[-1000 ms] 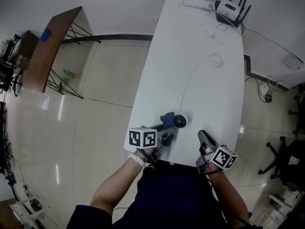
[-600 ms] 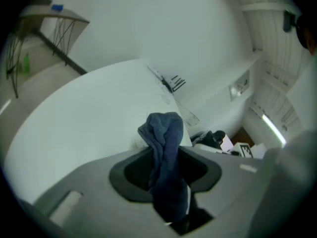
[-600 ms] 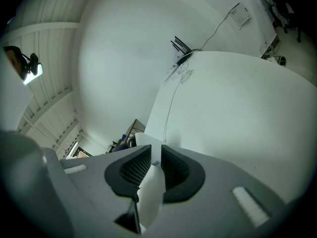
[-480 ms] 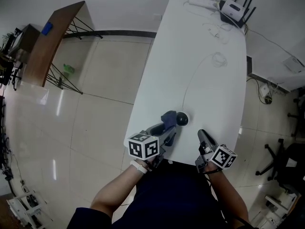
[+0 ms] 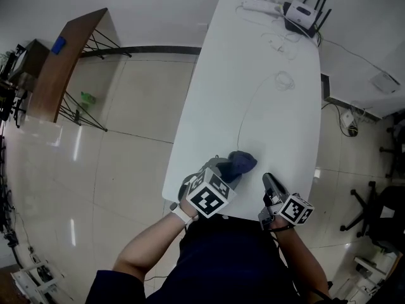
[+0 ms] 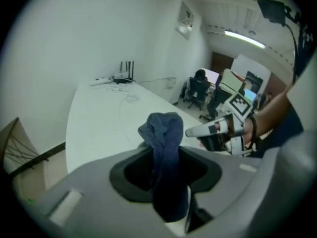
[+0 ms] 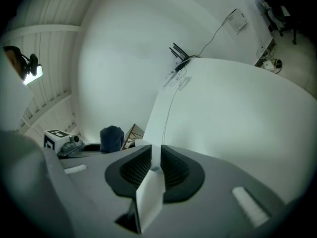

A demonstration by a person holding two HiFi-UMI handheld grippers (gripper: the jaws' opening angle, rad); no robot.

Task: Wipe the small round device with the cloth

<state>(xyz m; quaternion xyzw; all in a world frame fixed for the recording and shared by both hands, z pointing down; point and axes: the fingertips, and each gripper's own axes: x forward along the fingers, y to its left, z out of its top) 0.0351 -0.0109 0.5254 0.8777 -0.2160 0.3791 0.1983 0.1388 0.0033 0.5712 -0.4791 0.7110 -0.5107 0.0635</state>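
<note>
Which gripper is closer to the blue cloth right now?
Left. The left gripper clamps the blue cloth between its jaws; the right gripper rests apart, to the cloth's right near the table's front edge, not touching it.

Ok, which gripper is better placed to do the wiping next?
Left. The left gripper is clamped on the blue cloth, out over the table; the right gripper sits empty near the table's edge.

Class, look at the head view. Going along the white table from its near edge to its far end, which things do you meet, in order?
blue cloth → coiled cable → router
</note>
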